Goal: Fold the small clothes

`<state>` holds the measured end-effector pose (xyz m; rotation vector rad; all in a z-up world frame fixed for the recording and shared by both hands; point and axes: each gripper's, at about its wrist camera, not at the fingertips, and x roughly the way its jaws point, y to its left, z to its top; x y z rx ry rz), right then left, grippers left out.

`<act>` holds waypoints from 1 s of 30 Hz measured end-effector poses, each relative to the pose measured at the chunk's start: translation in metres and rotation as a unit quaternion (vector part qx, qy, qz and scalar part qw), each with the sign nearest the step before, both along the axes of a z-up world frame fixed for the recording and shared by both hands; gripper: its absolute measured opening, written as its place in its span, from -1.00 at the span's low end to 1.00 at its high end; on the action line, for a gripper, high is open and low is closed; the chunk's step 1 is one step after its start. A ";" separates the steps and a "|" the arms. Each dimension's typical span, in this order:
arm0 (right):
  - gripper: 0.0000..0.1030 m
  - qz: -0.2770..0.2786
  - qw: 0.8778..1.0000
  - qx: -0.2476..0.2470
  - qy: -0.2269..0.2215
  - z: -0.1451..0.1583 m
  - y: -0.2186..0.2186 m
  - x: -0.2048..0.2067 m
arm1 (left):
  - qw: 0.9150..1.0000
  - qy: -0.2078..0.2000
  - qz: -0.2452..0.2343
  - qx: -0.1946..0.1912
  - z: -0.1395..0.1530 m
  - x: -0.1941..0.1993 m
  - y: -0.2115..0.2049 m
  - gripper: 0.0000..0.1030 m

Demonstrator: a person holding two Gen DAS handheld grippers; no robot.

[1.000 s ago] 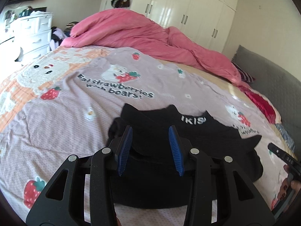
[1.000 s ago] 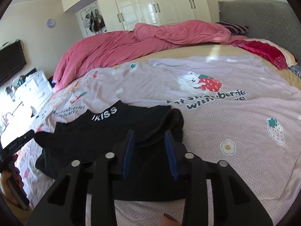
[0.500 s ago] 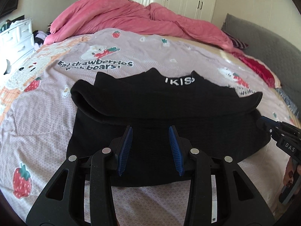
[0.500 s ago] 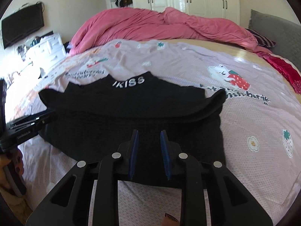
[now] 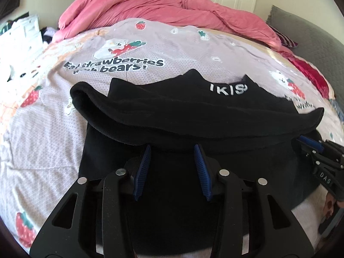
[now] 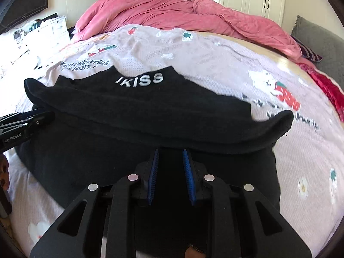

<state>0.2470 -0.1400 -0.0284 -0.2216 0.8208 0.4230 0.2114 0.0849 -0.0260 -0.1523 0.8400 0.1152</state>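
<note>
A black garment (image 5: 193, 116) with white lettering at its collar lies spread on the bed, its sleeves folded across the middle. It also shows in the right wrist view (image 6: 150, 111). My left gripper (image 5: 172, 150) is open and empty, its blue pads over the garment's lower half near the folded sleeve edge. My right gripper (image 6: 169, 153) is open with a narrower gap, empty, over the garment's lower right part. Each gripper shows at the edge of the other's view: the right (image 5: 318, 150), the left (image 6: 25, 122).
The bed has a lilac sheet (image 5: 53, 118) printed with bears and strawberries. A pink duvet (image 5: 161, 4) is heaped at the far side. A grey headboard (image 5: 311, 36) is at right, white drawers (image 5: 23, 30) at left, wardrobes behind.
Both grippers pulled back toward the near hem and lowered over the garment. The garment went from bunched to spread flat with its sleeves folded across.
</note>
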 end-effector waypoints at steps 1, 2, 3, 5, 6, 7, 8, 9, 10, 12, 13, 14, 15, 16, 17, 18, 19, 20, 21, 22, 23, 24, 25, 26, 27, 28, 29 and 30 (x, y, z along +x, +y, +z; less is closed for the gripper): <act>-0.56 0.000 1.000 -0.002 -0.002 0.001 0.002 0.004 | 1.000 0.000 0.000 0.001 0.001 0.003 -0.001 -0.32; -0.56 0.000 1.000 -0.001 -0.005 0.003 0.004 0.009 | 1.000 0.000 0.001 -0.001 0.003 0.009 -0.001 -0.32; -0.56 -0.001 1.000 -0.001 -0.006 0.005 0.005 0.014 | 1.000 -0.001 0.002 -0.006 0.004 0.013 0.000 -0.32; -0.56 -0.008 1.000 -0.003 -0.008 0.008 0.008 0.024 | 1.000 -0.005 0.009 -0.020 0.008 0.023 0.003 -0.32; -0.56 -0.013 1.000 -0.001 -0.010 0.010 0.009 0.029 | 1.000 -0.007 0.013 -0.026 0.009 0.028 0.005 -0.32; -0.56 -0.018 1.000 0.002 -0.013 0.012 0.008 0.034 | 0.999 -0.010 0.020 -0.032 0.011 0.033 0.008 -0.32; -0.56 -0.026 0.999 0.006 -0.017 0.016 0.007 0.040 | 0.999 -0.014 0.023 -0.039 0.013 0.035 0.010 -0.32; -0.56 -0.033 0.999 0.009 -0.020 0.018 0.006 0.044 | 0.998 -0.021 0.029 -0.049 0.015 0.038 0.013 -0.32; -0.56 -0.040 0.999 0.016 -0.026 0.023 0.004 0.048 | 0.998 -0.025 0.032 -0.053 0.017 0.039 0.015 -0.32; -0.56 -0.051 0.998 0.027 -0.034 0.030 -0.002 0.051 | 0.996 -0.047 0.044 -0.064 0.023 0.038 0.022 -0.32; -0.56 -0.057 0.997 0.033 -0.039 0.034 -0.006 0.052 | 0.994 -0.062 0.049 -0.071 0.026 0.035 0.026 -0.31; -0.56 -0.063 0.996 0.040 -0.047 0.039 -0.012 0.052 | 0.992 -0.082 0.055 -0.076 0.031 0.030 0.032 -0.27; -0.56 -0.069 0.995 0.044 -0.054 0.042 -0.016 0.051 | 0.991 -0.092 0.059 -0.078 0.034 0.027 0.036 -0.27; -0.55 -0.076 0.994 0.047 -0.060 0.045 -0.020 0.050 | 0.990 -0.100 0.062 -0.079 0.037 0.025 0.041 -0.27; -0.55 -0.085 0.993 0.053 -0.067 0.050 -0.028 0.048 | 0.989 -0.103 0.064 -0.079 0.039 0.023 0.047 -0.27; -0.55 -0.092 0.991 0.060 -0.072 0.053 -0.035 0.046 | 0.989 -0.102 0.069 -0.076 0.039 0.022 0.054 -0.27; -0.55 -0.103 0.989 0.068 -0.079 0.057 -0.046 0.043 | 0.989 -0.101 0.077 -0.071 0.039 0.020 0.061 -0.27; -0.55 -0.111 0.988 0.071 -0.082 0.058 -0.053 0.042 | 0.989 -0.098 0.086 -0.069 0.038 0.019 0.067 -0.27; -0.55 -0.118 0.987 0.071 -0.081 0.058 -0.060 0.042 | 0.989 -0.094 0.095 -0.071 0.037 0.017 0.074 -0.27; -0.55 -0.127 0.987 0.068 -0.076 0.056 -0.069 0.043 | 0.988 -0.086 0.104 -0.075 0.034 0.017 0.083 -0.27; -0.55 -0.135 0.986 0.063 -0.074 0.054 -0.074 0.045 | 0.988 -0.080 0.105 -0.078 0.032 0.017 0.089 -0.27; -0.53 -0.146 0.985 0.058 -0.069 0.050 -0.081 0.047 | 0.989 -0.069 0.104 -0.081 0.030 0.018 0.094 -0.27; -0.50 -0.149 0.985 0.056 -0.061 0.046 -0.084 0.049 | 0.990 -0.061 0.103 -0.081 0.027 0.019 0.098 -0.27; -0.48 -0.152 0.986 0.055 -0.047 0.041 -0.088 0.053 | 0.991 -0.051 0.097 -0.080 0.023 0.020 0.101 -0.27; -0.43 -0.155 0.986 0.054 -0.034 0.036 -0.092 0.056 | 0.992 -0.043 0.089 -0.078 0.020 0.022 0.101 -0.27; -0.42 -0.155 0.986 0.052 -0.027 0.033 -0.092 0.057 | 0.993 -0.038 0.084 -0.075 0.017 0.023 0.103 -0.27; -0.42 -0.153 0.987 0.048 -0.021 0.029 -0.092 0.059 | 0.994 -0.032 0.079 -0.071 0.014 0.024 0.103 -0.27; -0.41 -0.151 0.987 0.043 -0.019 0.026 -0.089 0.060 | 0.994 -0.028 0.078 -0.071 0.012 0.025 0.103 -0.27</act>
